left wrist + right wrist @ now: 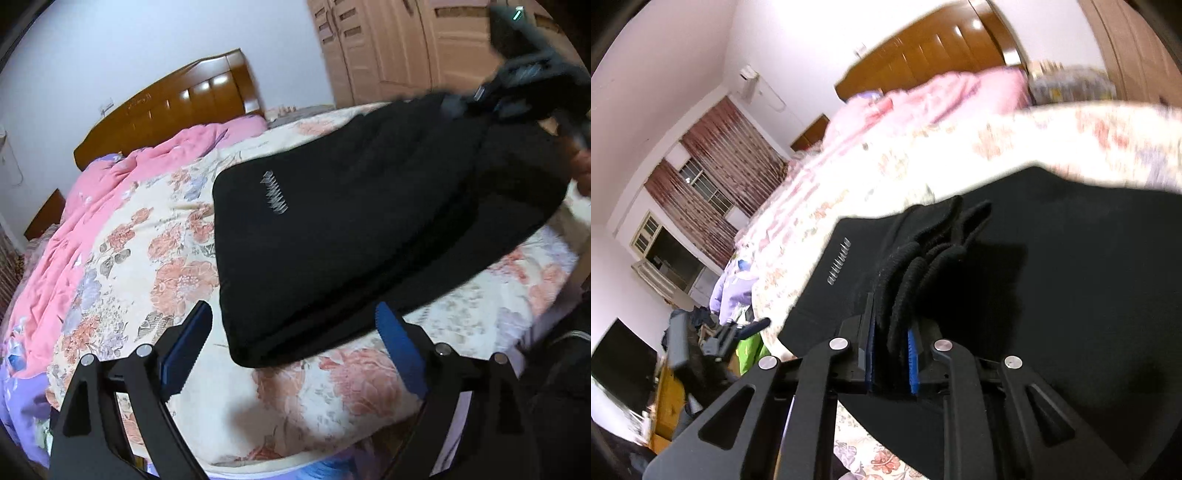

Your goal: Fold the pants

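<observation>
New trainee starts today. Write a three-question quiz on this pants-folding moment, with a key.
1. True or false: the left hand-held gripper is clamped on the black pants.
2. Which holds the bunched elastic edge of the pants? A. right hand-held gripper B. left one C. neither
3. Fill in: the pants lie partly on a ____-patterned bedspread.

Key: 1 false, its jaws stand open with nothing between them; 2 A; 3 floral.

Left gripper (pixel 293 325) jaws spread wide; right gripper (pixel 891 341) jaws clamped on black cloth.
</observation>
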A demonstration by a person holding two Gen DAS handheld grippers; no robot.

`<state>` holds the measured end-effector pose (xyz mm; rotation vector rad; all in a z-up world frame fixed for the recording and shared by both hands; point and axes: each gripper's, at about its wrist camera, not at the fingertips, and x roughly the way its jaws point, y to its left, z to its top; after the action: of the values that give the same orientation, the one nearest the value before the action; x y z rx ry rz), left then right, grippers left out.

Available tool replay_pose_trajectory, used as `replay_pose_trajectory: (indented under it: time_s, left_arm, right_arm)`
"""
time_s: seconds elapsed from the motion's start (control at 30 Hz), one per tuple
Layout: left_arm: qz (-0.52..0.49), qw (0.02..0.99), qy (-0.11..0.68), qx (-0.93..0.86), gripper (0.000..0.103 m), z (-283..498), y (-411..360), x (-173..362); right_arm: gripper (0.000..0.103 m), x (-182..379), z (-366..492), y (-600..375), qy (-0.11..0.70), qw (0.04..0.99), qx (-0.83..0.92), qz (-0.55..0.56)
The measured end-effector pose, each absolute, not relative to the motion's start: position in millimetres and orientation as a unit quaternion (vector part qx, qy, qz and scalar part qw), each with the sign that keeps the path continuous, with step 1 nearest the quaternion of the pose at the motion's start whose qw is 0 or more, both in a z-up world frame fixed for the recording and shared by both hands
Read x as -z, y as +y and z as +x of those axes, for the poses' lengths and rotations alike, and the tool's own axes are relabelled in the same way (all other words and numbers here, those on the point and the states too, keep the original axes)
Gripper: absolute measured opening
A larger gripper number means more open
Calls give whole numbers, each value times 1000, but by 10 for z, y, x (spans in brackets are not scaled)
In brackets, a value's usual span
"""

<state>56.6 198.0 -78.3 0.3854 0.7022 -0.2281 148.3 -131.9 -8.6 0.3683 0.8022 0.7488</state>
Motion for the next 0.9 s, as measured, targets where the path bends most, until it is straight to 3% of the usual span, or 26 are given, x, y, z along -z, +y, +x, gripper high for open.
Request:
replay_pose_trajectory:
  time_s: [0.27, 0.47, 0.63, 0.73, 0.77, 0.8, 0.83, 0.9]
  left_arm:
    - [185, 906, 369, 93, 90, 859, 1994, 928]
    - [176, 906, 374, 86, 90, 836, 2084, 847]
    - [142, 921, 345, 109, 91, 645, 2122, 477]
    - [86, 938, 315, 115, 102, 719, 2160, 214]
    - [73, 940, 312, 115, 101, 762, 2138, 161]
    - [54, 942, 311, 118, 101, 868, 2117, 117]
    - [39, 941, 314, 119, 101, 977, 2092, 93]
    - [13, 938, 329, 110, 101, 1230, 2033, 87]
  right_arm:
    - [16, 827, 1633, -1686, 448, 809, -306, 227]
    - [16, 702, 1649, -1613, 440, 817, -317, 196]
    - [16, 772, 1605, -1666, 453, 820, -301, 181]
    - [17, 706, 1563, -1604, 451, 834, -286, 141]
    - [24, 687, 1566, -1603, 454, 836, -279, 130]
    - [45, 654, 1568, -1608, 459, 841, -262, 115]
    - [57, 591, 1560, -1618, 455, 851, -241, 103]
    - [58, 331, 1459, -1623, 399, 885, -229, 75]
